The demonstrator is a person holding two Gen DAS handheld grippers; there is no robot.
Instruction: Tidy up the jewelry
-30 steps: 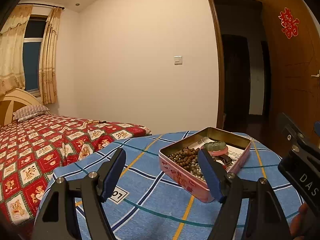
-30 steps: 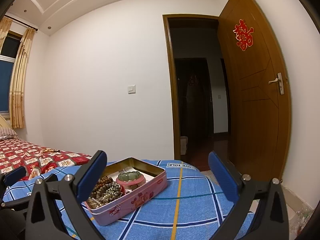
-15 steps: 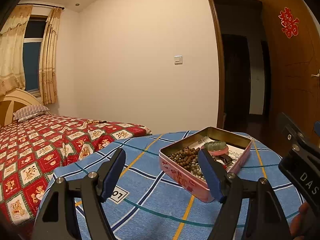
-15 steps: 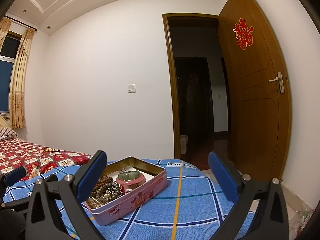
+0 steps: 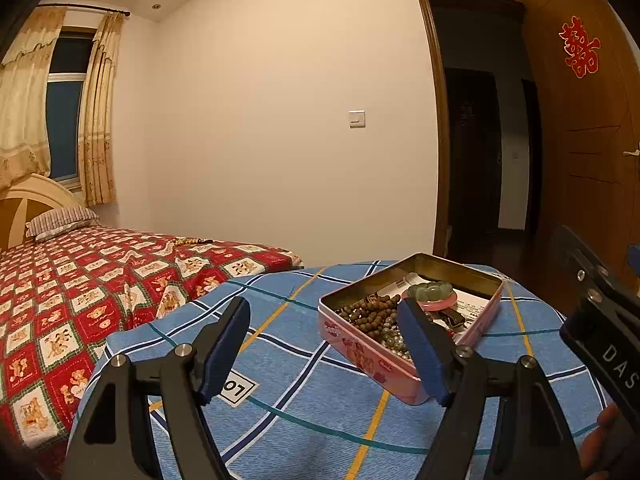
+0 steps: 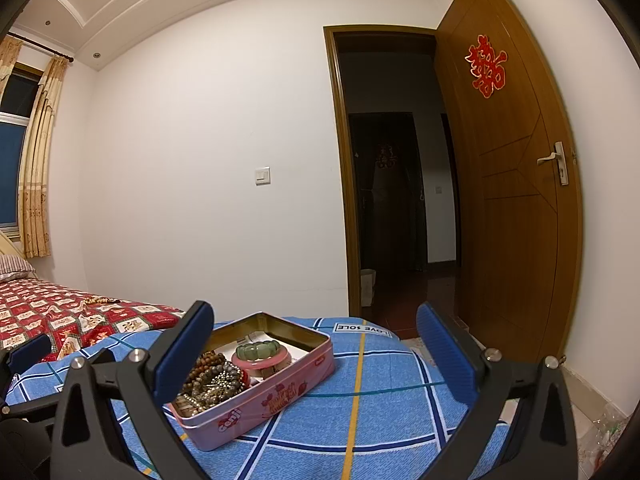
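Observation:
An open pink tin (image 5: 360,354) (image 6: 280,392) sits on a blue plaid cloth (image 5: 304,408) (image 6: 372,408). It holds brown bead strings (image 5: 370,314) (image 6: 208,378), a green jade bracelet (image 5: 430,291) (image 6: 258,349) on a pink round case and a white card. My left gripper (image 5: 326,350) is open and empty, held low in front of the tin. My right gripper (image 6: 316,354) is open and empty, just in front of the tin with the tin between its fingers in view. The right gripper's body shows at the right edge of the left wrist view (image 5: 600,320).
A bed with a red patterned cover (image 5: 72,280) (image 6: 60,312) lies to the left, with a bead string (image 5: 188,241) on it. An open wooden door (image 6: 516,184) and dark doorway (image 6: 392,200) stand behind the table on the right. A white wall lies beyond.

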